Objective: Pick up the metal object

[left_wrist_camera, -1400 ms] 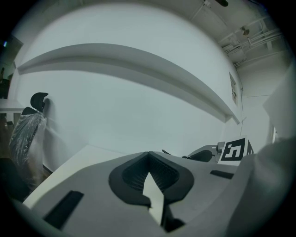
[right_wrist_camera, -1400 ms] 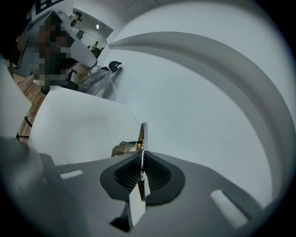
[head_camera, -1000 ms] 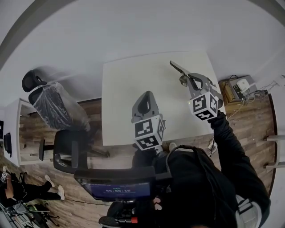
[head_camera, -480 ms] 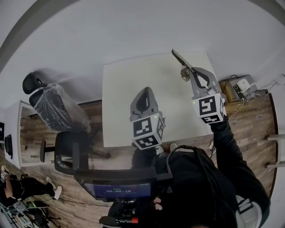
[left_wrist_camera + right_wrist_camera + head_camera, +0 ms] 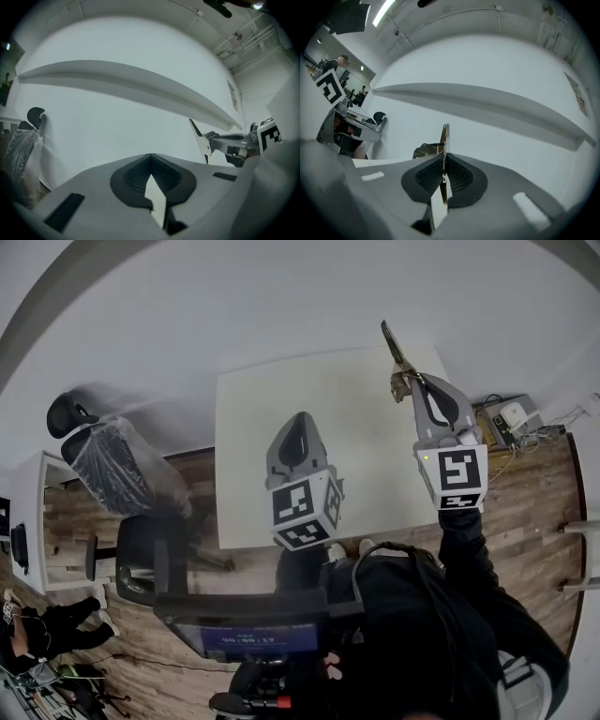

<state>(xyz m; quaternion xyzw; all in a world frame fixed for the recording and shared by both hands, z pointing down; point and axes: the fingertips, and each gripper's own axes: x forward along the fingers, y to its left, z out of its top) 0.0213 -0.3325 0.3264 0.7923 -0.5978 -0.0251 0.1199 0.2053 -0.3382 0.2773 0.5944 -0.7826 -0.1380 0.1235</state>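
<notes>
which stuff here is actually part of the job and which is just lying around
In the job: metal object, right gripper shut on it, white table.
Lying about: idle left gripper, plastic-wrapped chair, black office chair, box of electronics.

The metal object [image 5: 446, 136] is bare metal, smooth and glossy (its edge shines brightly). The right gripper [image 5: 444, 159] is of matt grey plastic, its pads [image 5: 460, 176] dark and finely ribbed. The table [image 5: 281, 418] is matt white and smooth, the floor [image 5: 534, 493] wood planks.
</notes>
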